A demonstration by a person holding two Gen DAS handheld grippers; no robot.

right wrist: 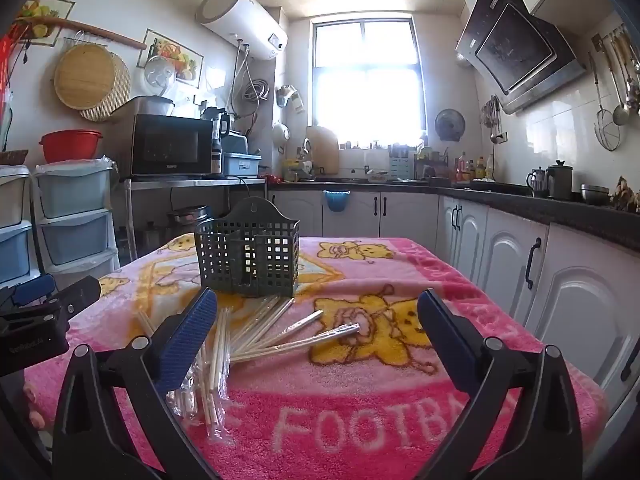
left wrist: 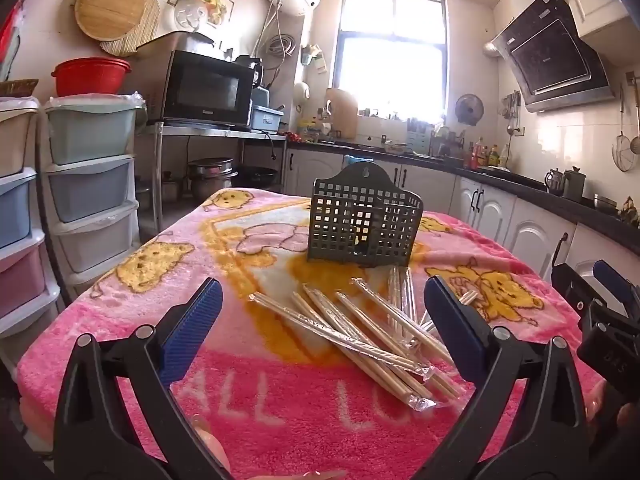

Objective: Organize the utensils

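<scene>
Blue-padded fingers (left wrist: 196,328) of the left gripper (left wrist: 322,332) stand wide apart, holding nothing, low over a bench draped in a pink cartoon blanket (left wrist: 120,320). Between and just beyond them lies a loose heap of wrapped chopsticks (left wrist: 360,332), crossing one another on the blanket. The right gripper (right wrist: 318,334) is equally wide and empty, its fingers (right wrist: 444,336) framing bare blanket, with the chopsticks (right wrist: 256,336) fanned toward its left finger. Behind the heap, near its far ends, a dark green lattice holder (left wrist: 362,224) stands upright on the blanket; in the right wrist view the holder (right wrist: 250,256) shows an inner divider. Each gripper appears at the edge of the other's view. Beyond the bench are a microwave (left wrist: 204,88), stacked plastic drawers (left wrist: 90,184), white cabinets (right wrist: 500,256) and a bright window (right wrist: 366,80).
</scene>
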